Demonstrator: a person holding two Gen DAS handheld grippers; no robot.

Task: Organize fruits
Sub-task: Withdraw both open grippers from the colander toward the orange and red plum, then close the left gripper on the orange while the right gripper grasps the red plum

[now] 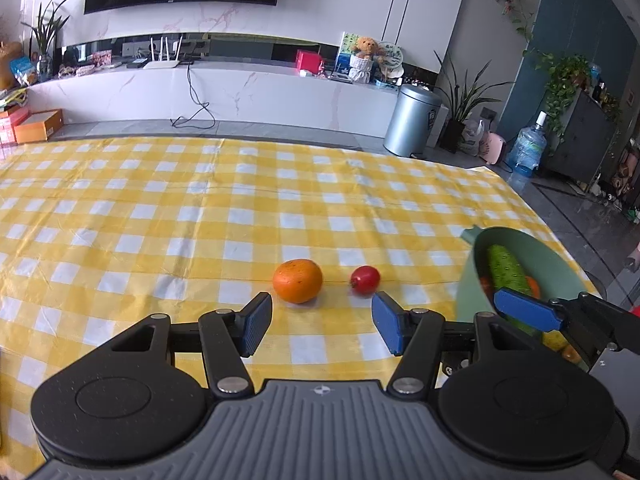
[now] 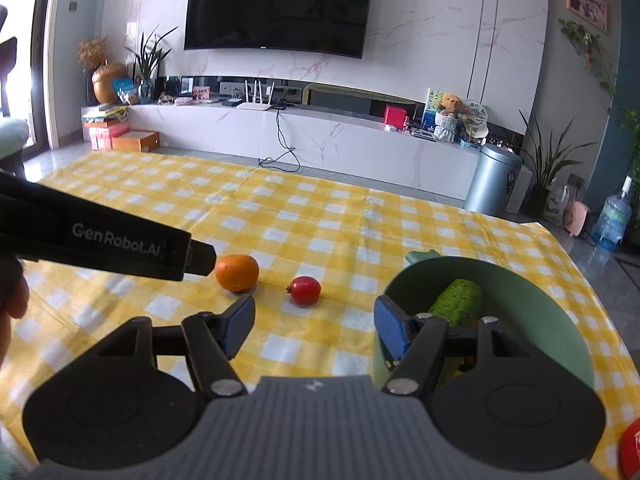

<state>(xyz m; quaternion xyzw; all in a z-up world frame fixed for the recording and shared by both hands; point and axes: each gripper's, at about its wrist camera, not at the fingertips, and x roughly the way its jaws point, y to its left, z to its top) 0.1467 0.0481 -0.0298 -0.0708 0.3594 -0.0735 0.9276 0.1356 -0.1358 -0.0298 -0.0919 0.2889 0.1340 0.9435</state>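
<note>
Tablecloth [image 1: 160, 208], yellow and white check, filling the middle of both frames. Orange [image 1: 297, 281] sitting on it at lower centre of the left wrist view, small red fruit [image 1: 365, 279] lying just to its right, the two near each other but not touching. Same pair showing in the right wrist view, orange [image 2: 237, 273] left of centre, red fruit [image 2: 305, 290] right of it.

Green bowl [image 1: 560, 256] standing at the right edge of the left wrist view, holding a bumpy green cucumber [image 1: 506, 268] plus orange and yellow pieces too hidden to name. In the right wrist view the bowl [image 2: 552, 304] sitting lower right, cucumber [image 2: 460, 300] leaning inside it.

Left gripper [image 1: 322, 322] hanging low in its frame, fingers apart, nothing between the blue pads, orange and red fruit lying just beyond the tips. Right gripper [image 2: 316, 330] also gaping, holding nothing, its right pad overlapping the bowl's rim in the picture; contact not possible to tell. One blue pad of the right gripper [image 1: 528, 308] crossing in front of the bowl in the left wrist view. Left gripper's black body [image 2: 100, 236] reaching in from the left edge of the right wrist view, ending beside the orange.
</note>
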